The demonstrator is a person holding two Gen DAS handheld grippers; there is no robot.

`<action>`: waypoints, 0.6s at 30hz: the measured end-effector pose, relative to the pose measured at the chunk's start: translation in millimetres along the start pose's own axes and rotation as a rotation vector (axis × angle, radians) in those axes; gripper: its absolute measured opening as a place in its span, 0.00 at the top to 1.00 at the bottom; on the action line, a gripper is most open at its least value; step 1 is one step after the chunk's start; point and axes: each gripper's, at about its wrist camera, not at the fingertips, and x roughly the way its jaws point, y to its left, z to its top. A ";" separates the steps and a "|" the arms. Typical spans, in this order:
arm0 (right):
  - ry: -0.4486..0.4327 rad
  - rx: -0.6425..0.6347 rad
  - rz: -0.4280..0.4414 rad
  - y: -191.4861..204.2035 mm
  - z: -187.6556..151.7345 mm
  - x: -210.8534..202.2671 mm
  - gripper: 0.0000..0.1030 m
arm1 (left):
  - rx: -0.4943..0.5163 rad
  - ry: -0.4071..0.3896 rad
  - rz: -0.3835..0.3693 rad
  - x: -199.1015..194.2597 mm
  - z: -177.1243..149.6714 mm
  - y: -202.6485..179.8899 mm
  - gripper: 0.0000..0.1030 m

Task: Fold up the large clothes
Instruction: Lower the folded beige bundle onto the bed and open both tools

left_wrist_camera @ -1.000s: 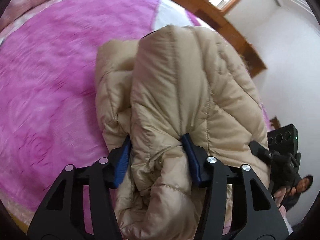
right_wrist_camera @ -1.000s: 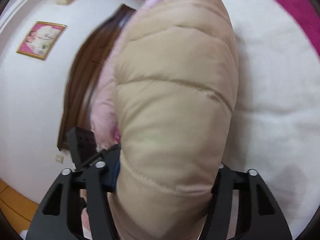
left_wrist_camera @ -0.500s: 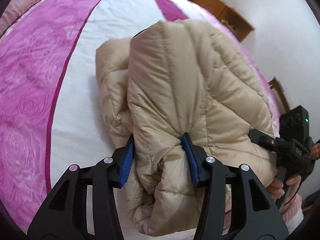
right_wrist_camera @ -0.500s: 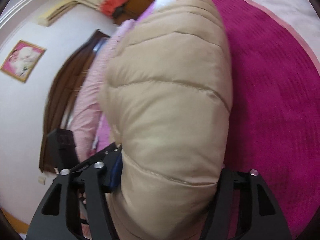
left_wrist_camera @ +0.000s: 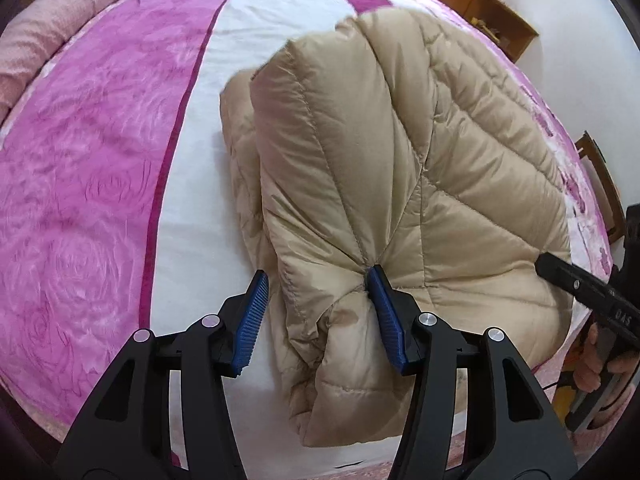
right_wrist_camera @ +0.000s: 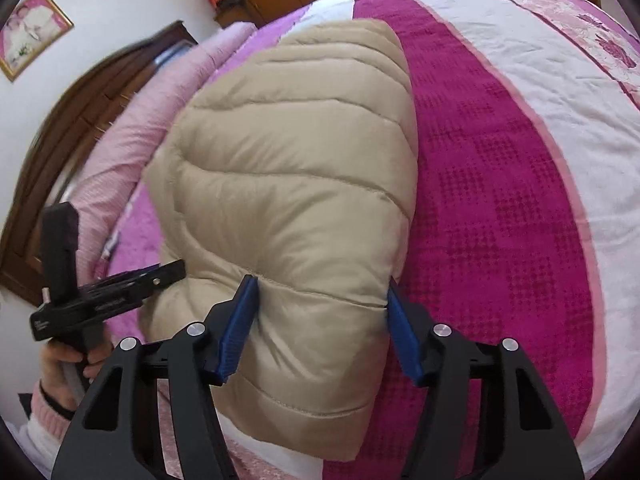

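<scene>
A beige quilted puffer jacket (left_wrist_camera: 400, 152) lies folded into a thick bundle on the bed. In the left wrist view my left gripper (left_wrist_camera: 318, 300) has its jaws apart; the right blue pad touches a bunched fold, the left pad stands clear of the fabric. In the right wrist view the jacket (right_wrist_camera: 296, 184) bulges between the jaws of my right gripper (right_wrist_camera: 320, 304), which are spread wide around its near edge. Each gripper shows at the edge of the other's view, my right (left_wrist_camera: 580, 292) and my left (right_wrist_camera: 108, 292).
The bed has a pink, magenta and white striped cover (left_wrist_camera: 88, 168) (right_wrist_camera: 500, 184). A pink rolled quilt (right_wrist_camera: 132, 128) lies by the dark wooden headboard (right_wrist_camera: 80, 96). Wooden cabinets (left_wrist_camera: 480, 4) stand against the white wall beyond the bed.
The jacket bundle has come down onto the bed. Both grippers' jaws have widened; the left pad of my left gripper now stands off the fabric.
</scene>
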 end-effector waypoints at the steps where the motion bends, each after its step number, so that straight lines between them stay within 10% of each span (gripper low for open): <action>1: 0.008 0.003 0.003 -1.1 -1.2 4.9 0.40 | -0.022 0.009 -0.015 3.5 -3.7 6.3 0.47; 13: -0.053 0.048 -0.024 -4.4 -14.8 -13.2 0.27 | -0.013 -0.101 0.087 -23.8 -21.0 4.1 0.39; 18: -0.134 -0.011 -0.095 11.3 -25.6 -47.2 0.14 | 0.019 -0.181 0.120 -61.3 -35.8 -3.6 0.18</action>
